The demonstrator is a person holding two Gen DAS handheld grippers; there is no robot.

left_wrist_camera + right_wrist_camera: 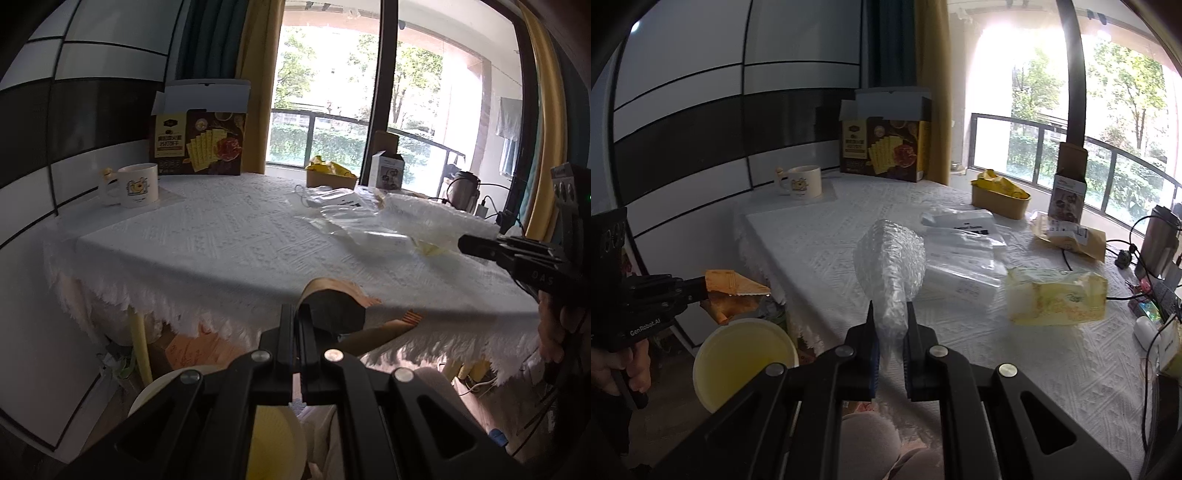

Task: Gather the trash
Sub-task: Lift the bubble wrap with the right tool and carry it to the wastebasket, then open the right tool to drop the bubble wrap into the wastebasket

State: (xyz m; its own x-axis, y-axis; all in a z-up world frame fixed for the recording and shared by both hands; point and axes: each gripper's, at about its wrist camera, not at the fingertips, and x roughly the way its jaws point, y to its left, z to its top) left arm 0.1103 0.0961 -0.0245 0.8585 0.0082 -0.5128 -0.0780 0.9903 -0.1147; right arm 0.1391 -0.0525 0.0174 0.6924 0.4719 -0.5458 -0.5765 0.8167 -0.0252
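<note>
Left claw (pixel 701 291): jaws together, clamped on an orange snack wrapper (pixel 733 293); held off the near left edge of the surface, above a pale yellow bin (pixel 744 360).
Right claw (pixel 890 321): jaws nearly together, clamped on the narrow end of a bubble-wrap sheet (pixel 890 258); the sheet stood up and fanned out over the near part of the surface.
Bin: round, open-topped, on the floor beside the surface's near left corner, below the wrapper.
Hand (pixel 624 369): gripped the left claw's handle at the far left of the right wrist view.
Surface (pixel 820 258): covered by a white embossed cloth with a fringed edge.
Yellow-tinted clear bag (pixel 1056 295): crumpled, on the surface right of the bubble wrap.
Clear plastic bags (pixel 964 251): flat, overlapping, just behind the bubble wrap.
Brown paper pouch (pixel 1071 236): with a white label, lying farther right.
Mug (pixel 803 182): white with a cartoon print, far left of the surface.
Tan tub (pixel 999 201): held yellow wrappers, far side.
Small upright carton (pixel 1067 184): flap open, right of the tub.
Cracker box (pixel 884 147): dark brown, lid open, at the far edge near the curtain.
</note>
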